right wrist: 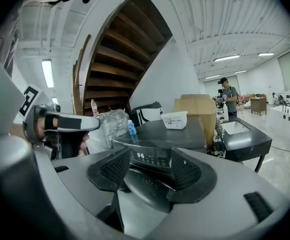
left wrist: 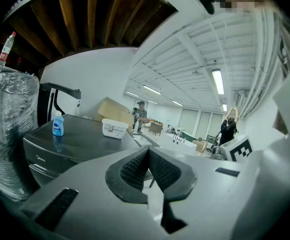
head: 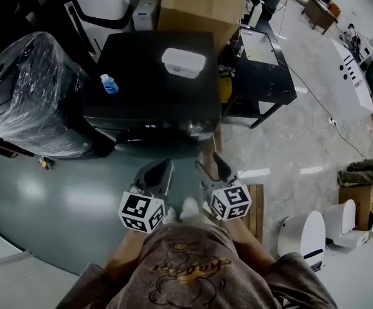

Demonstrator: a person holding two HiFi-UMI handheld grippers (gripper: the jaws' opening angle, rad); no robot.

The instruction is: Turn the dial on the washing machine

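Nothing was turned | black boxy washing machine (head: pixel 141 56), its dial (head: pixel 195 127) untouched | left gripper (head: pixel 166 165) jaws together | right gripper (head: pixel 210 161) jaws stood apart, empty

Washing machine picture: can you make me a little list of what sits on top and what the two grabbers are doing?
machine: dark grey washing machine
display: lit
on top: white plastic lidded box; small blue bottle
left gripper: jaws together, empty
right gripper: jaws apart, empty, facing the front panel
contact: neither gripper touches the machine
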